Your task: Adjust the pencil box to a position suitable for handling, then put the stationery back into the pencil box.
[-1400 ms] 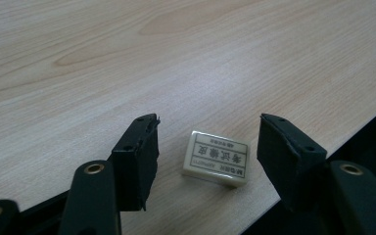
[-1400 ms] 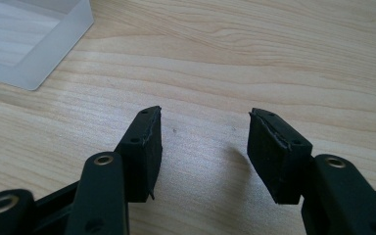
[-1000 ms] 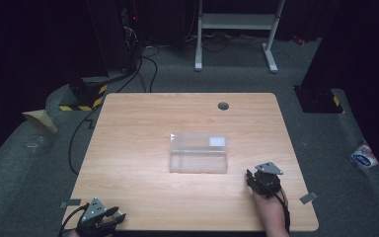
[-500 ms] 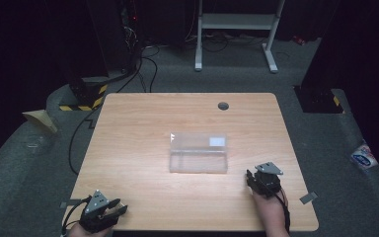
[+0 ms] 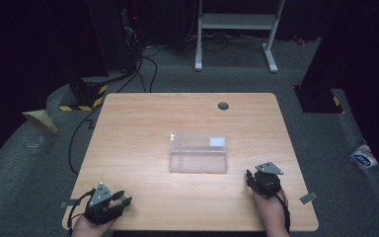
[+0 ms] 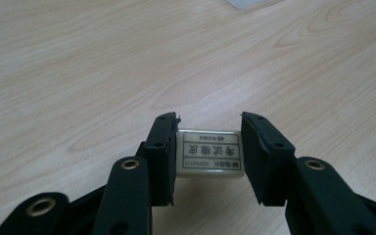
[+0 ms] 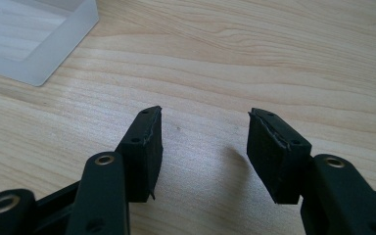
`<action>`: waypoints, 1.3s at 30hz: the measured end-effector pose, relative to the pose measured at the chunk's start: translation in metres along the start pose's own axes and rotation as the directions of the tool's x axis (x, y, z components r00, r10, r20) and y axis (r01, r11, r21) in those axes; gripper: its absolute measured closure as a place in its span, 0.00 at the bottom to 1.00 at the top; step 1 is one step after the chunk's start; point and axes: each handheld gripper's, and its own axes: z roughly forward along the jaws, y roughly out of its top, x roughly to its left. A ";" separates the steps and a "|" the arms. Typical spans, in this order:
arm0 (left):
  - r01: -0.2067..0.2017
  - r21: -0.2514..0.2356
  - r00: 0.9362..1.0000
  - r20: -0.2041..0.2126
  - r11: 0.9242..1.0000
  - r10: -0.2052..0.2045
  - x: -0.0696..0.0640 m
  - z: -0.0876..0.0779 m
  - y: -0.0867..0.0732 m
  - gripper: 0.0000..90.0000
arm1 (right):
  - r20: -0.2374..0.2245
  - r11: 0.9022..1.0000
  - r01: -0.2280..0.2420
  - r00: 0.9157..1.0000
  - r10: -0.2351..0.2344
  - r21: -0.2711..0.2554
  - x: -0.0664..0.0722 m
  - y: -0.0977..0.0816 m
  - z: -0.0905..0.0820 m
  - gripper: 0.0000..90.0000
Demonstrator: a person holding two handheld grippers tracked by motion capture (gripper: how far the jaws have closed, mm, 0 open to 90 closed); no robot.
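The left gripper (image 5: 120, 202) is clamping a white eraser (image 6: 209, 155) above the table (image 5: 143, 128), well short of the clear plastic box (image 5: 198, 153). The right gripper (image 5: 250, 176) is waiting empty, jaws apart, just beside the box. Carrying and dropping in are probably still ahead.

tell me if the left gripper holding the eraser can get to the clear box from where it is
Probably yes. The left gripper sits at the near left of the table, shut on the eraser, and the bare wood between it and the clear box holds nothing. The right gripper waits off to the box's right, out of that path.
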 end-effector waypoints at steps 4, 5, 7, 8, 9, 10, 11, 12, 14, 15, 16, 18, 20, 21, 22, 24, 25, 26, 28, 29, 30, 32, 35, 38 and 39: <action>0.003 -0.029 1.000 -0.002 1.000 -0.003 -0.001 0.003 0.010 0.65 | -0.002 1.000 0.000 1.000 0.000 0.001 0.000 0.000 0.000 0.52; 0.008 -0.033 1.000 -0.002 0.999 -0.008 -0.001 0.003 0.012 0.65 | -0.004 1.000 -0.001 1.000 0.001 0.000 0.000 0.000 0.000 0.52; 0.009 -0.046 1.000 -0.004 0.999 -0.009 -0.002 0.004 0.018 0.65 | -0.005 1.000 -0.005 1.000 0.005 0.001 0.000 0.000 0.000 0.52; 0.006 -0.056 1.000 -0.006 0.998 -0.007 -0.002 0.005 0.022 0.65 | -0.007 1.000 -0.005 1.000 0.005 0.001 0.000 0.000 0.000 0.52; 0.003 -0.064 1.000 -0.011 0.998 -0.004 -0.002 0.005 0.025 0.65 | -0.009 1.000 -0.002 1.000 0.002 0.000 -0.001 0.000 0.000 0.52; 0.010 -0.068 1.000 -0.009 0.998 -0.011 -0.003 0.006 0.029 0.65 | -0.011 1.000 -0.002 1.000 0.002 0.000 -0.001 0.000 0.000 0.52; 0.008 -0.072 1.000 -0.011 0.997 -0.009 -0.003 0.007 0.031 0.65 | -0.012 1.000 -0.001 1.000 0.001 0.000 -0.001 0.000 0.000 0.52; 0.001 -0.074 1.000 -0.016 0.997 -0.002 -0.003 0.008 0.035 0.65 | -0.013 1.000 -0.002 1.000 0.002 0.000 -0.001 0.000 0.000 0.52; -0.002 -0.084 1.000 -0.019 0.996 0.001 -0.004 0.010 0.039 0.65 | -0.015 1.000 0.002 1.000 -0.002 -0.001 -0.001 0.000 0.000 0.52; 0.003 -0.086 1.000 -0.017 0.996 -0.004 -0.005 0.011 0.041 0.65 | -0.018 1.000 0.003 1.000 -0.003 -0.001 -0.001 0.000 0.000 0.52; 0.001 -0.089 1.000 -0.018 0.996 -0.002 -0.006 0.013 0.043 0.65 | -0.019 1.000 0.003 1.000 -0.003 -0.002 -0.001 0.000 0.000 0.52; -0.002 -0.091 1.000 -0.021 0.996 0.000 -0.006 0.014 0.046 0.65 | -0.022 1.000 0.002 1.000 -0.002 -0.001 -0.001 0.000 0.000 0.52; 0.000 -0.097 1.000 -0.021 0.995 -0.002 -0.009 0.016 0.050 0.65 | -0.023 1.000 0.002 1.000 -0.002 -0.001 -0.001 0.000 0.000 0.52; -0.010 -0.101 1.000 -0.021 0.995 0.008 -0.009 0.017 0.052 0.65 | -0.025 1.000 0.002 1.000 -0.002 -0.001 -0.002 0.000 0.000 0.52; -0.011 -0.101 1.000 -0.020 0.995 0.009 -0.011 0.019 0.053 0.65 | -0.027 1.000 -0.001 1.000 0.001 0.001 -0.002 0.000 0.000 0.52; -0.015 -0.102 1.000 -0.017 0.995 0.014 -0.013 0.022 0.056 0.65 | -0.028 1.000 0.000 1.000 0.000 -0.001 -0.002 0.000 0.000 0.52; -0.017 -0.100 1.000 -0.014 0.995 0.016 -0.013 0.023 0.057 0.65 | -0.027 1.000 0.001 1.000 -0.001 0.000 -0.002 0.000 0.000 0.52; -0.017 -0.100 1.000 -0.013 0.995 0.016 -0.014 0.024 0.058 0.65 | -0.027 1.000 0.008 1.000 -0.008 -0.003 -0.002 0.000 0.001 0.52; -0.021 -0.099 1.000 -0.009 0.995 0.021 -0.015 0.027 0.062 0.65 | -0.028 1.000 0.007 1.000 -0.007 -0.002 -0.002 0.000 0.000 0.52; -0.019 -0.102 1.000 -0.006 0.995 0.019 -0.016 0.029 0.064 0.65 | -0.028 1.000 0.009 1.000 -0.009 -0.003 -0.002 0.000 0.001 0.52; -0.019 -0.105 1.000 -0.003 0.994 0.019 -0.017 0.030 0.065 0.65 | -0.028 1.000 0.008 1.000 -0.008 -0.003 -0.002 0.000 0.001 0.52; -0.020 -0.110 1.000 0.004 0.994 0.021 -0.017 0.032 0.069 0.65 | -0.029 1.000 0.005 1.000 -0.005 -0.002 -0.002 0.000 0.001 0.52; -0.001 -0.116 1.000 0.025 0.993 0.003 -0.016 0.036 0.074 0.65 | -0.026 1.000 0.008 1.000 -0.008 -0.002 -0.001 0.000 0.001 0.52; -0.006 -0.122 1.000 0.029 0.993 0.010 -0.017 0.040 0.080 0.65 | -0.023 1.000 0.014 1.000 -0.014 -0.004 -0.001 0.000 0.000 0.52; -0.013 -0.121 0.999 0.030 0.993 0.017 -0.017 0.041 0.082 0.65 | -0.023 1.000 0.014 1.000 -0.014 -0.004 -0.001 0.000 0.000 0.52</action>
